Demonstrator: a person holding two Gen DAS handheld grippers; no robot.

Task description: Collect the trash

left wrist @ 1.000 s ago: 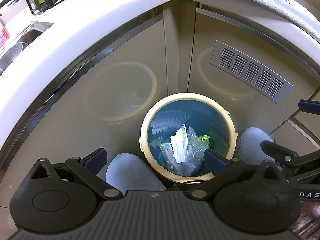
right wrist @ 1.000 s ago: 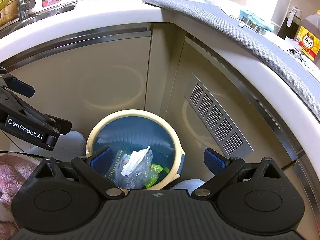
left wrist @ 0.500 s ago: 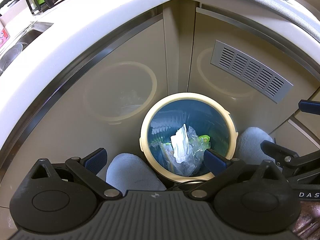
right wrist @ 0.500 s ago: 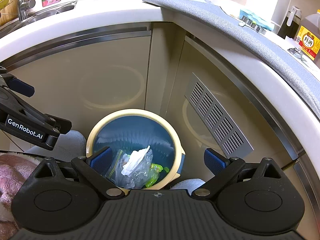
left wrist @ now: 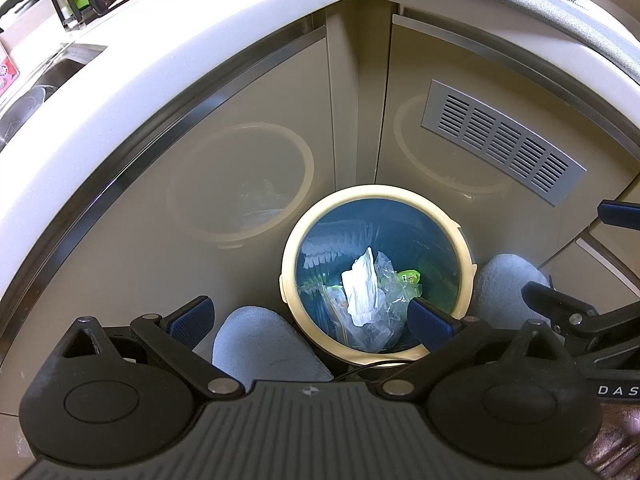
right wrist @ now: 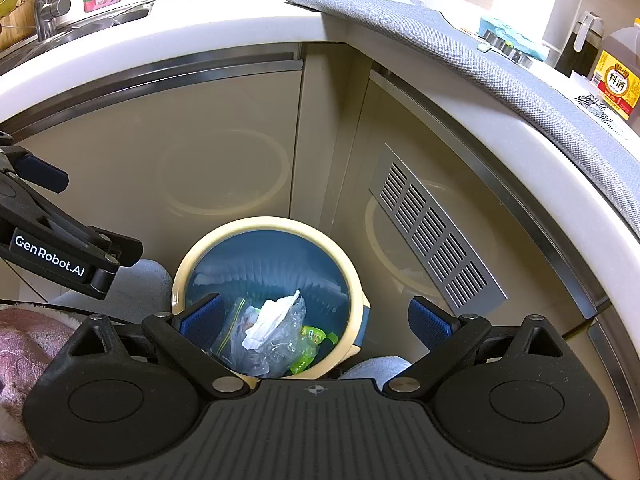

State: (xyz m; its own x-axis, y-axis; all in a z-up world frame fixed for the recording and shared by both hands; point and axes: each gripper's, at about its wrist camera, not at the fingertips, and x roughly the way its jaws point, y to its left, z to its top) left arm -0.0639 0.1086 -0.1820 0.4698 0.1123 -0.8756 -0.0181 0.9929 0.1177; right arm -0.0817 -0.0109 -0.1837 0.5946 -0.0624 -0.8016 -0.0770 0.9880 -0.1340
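Note:
A round blue bin with a cream rim (left wrist: 404, 196) (right wrist: 224, 236) stands on the floor in the corner of the cabinets. Inside lie a crumpled white tissue (left wrist: 362, 284) (right wrist: 272, 316), a clear plastic bag (left wrist: 352, 328) (right wrist: 256, 344) and a green wrapper (left wrist: 410, 278) (right wrist: 312, 338). My left gripper (left wrist: 308, 318) hovers open above the bin's near left side, holding nothing. Over the bin hangs my right gripper (right wrist: 316, 318), open and empty too. Each gripper shows at the edge of the other's view.
Beige cabinet doors with a grey vent grille (left wrist: 500, 148) (right wrist: 432, 236) rise behind the bin. The white counter (left wrist: 120, 92) above carries a grey mat (right wrist: 460, 48), a sink (right wrist: 80, 28) and bottles (right wrist: 616, 76). Two grey slippers (left wrist: 264, 344) (left wrist: 508, 284) flank the bin.

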